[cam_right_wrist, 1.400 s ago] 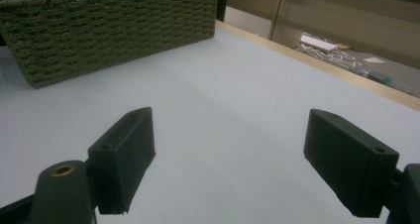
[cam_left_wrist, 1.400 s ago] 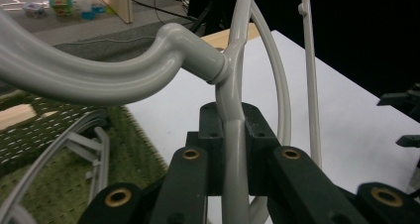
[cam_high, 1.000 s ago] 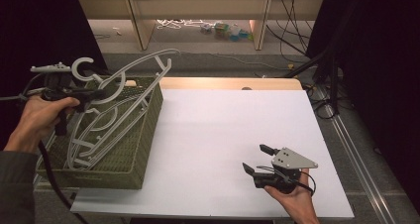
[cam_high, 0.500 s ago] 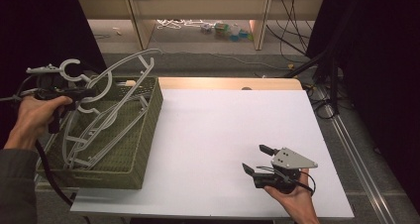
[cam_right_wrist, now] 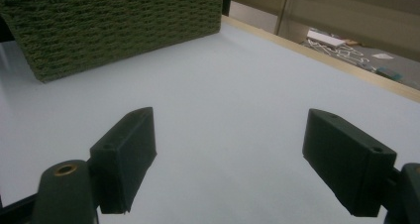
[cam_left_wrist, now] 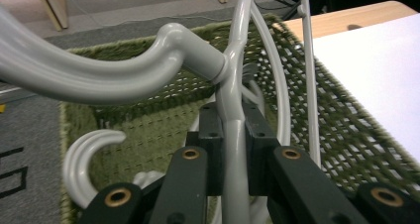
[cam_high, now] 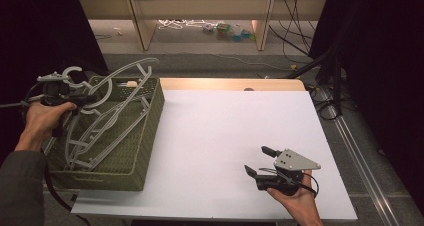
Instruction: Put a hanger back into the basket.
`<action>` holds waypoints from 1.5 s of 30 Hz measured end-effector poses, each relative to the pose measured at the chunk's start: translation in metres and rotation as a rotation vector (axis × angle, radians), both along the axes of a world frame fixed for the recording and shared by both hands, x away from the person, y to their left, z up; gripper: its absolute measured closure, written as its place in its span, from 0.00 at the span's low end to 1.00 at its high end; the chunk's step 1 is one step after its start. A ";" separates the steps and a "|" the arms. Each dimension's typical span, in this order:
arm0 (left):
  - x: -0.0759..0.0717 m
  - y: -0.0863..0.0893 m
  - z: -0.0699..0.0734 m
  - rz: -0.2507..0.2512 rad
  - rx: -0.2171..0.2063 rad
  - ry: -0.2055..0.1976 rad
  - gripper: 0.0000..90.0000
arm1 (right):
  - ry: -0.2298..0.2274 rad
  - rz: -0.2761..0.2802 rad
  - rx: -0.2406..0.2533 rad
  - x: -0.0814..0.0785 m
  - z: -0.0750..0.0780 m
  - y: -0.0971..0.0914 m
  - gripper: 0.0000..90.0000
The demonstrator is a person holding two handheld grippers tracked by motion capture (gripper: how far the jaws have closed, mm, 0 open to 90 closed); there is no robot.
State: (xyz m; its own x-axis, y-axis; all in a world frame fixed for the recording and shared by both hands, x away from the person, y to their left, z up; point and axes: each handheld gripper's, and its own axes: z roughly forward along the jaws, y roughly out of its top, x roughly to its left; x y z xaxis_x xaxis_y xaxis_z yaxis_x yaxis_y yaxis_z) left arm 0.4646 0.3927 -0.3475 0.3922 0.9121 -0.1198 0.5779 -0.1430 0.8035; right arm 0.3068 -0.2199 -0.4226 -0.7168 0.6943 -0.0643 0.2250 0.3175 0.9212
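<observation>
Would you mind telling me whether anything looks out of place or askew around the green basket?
Yes: the grey hangers lie jumbled in the green basket, and one juts tilted over its far rim. That one is clamped near its hook by the left gripper. The right gripper rests open on the white table, holding nothing.

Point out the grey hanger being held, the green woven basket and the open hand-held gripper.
grey hanger (cam_left_wrist: 233,135), left gripper view, neck between the pads.
green woven basket (cam_high: 150,131), high view, right wall.
right hand-held gripper (cam_high: 261,161), high view, gap between fingertips.
</observation>
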 end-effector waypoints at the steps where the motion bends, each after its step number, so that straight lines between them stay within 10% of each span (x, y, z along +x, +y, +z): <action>1: 0.000 0.001 -0.002 -0.001 0.008 0.003 0.91 | -0.001 0.000 -0.001 0.000 0.000 0.000 0.24; 22: -0.014 0.017 -0.021 -0.050 0.094 0.034 0.90 | 0.003 0.001 -0.006 0.001 0.000 0.001 0.24; 27: -0.006 0.011 -0.028 -0.080 0.178 0.083 0.90 | -0.003 0.001 -0.001 0.001 0.000 0.001 0.24; 33: 0.001 0.002 -0.036 -0.093 0.179 0.150 0.89 | 0.006 0.004 -0.004 0.001 0.000 -0.001 0.24; 45: 0.000 0.007 -0.048 -0.012 0.206 0.186 0.85 | 0.009 0.007 -0.005 0.001 0.000 0.000 0.24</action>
